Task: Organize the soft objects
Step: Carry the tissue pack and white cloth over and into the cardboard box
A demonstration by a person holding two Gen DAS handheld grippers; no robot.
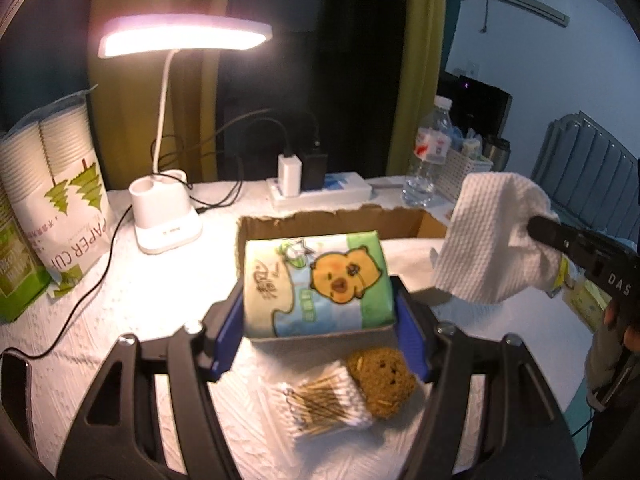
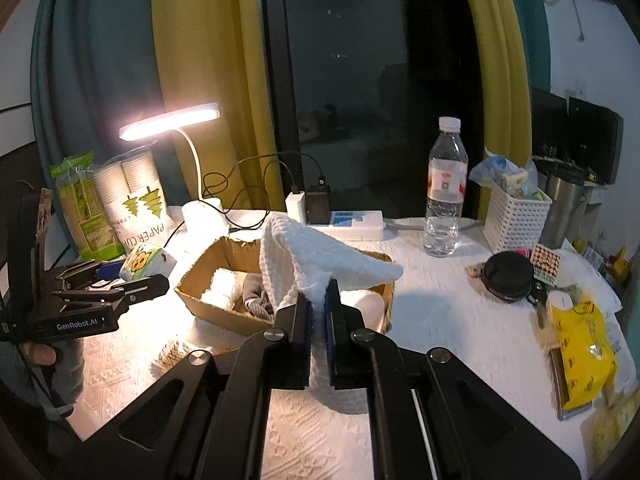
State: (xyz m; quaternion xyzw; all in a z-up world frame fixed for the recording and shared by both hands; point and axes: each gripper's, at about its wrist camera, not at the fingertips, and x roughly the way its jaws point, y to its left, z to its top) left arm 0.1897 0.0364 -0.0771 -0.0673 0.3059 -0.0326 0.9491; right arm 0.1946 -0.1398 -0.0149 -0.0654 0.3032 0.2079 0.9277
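Cardboard box [image 2: 224, 256] holds white and grey soft items, half-hidden behind the white cloth [image 2: 320, 256] pinched by the right gripper [image 2: 319, 304]; left gripper [image 1: 320, 308] clamps the tissue pack [image 1: 316, 280].

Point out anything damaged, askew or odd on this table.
The cardboard box has ragged, torn top edges, as if its flaps were ripped off. A pack of cotton swabs and a brown sponge lie loose in front of it. Nothing looks spilled.

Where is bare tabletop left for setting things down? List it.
Free: the cloth between the cardboard box and the black pouch, in front of the water bottle. Crowded: the right edge around the yellow bag, and beside the cotton swabs.
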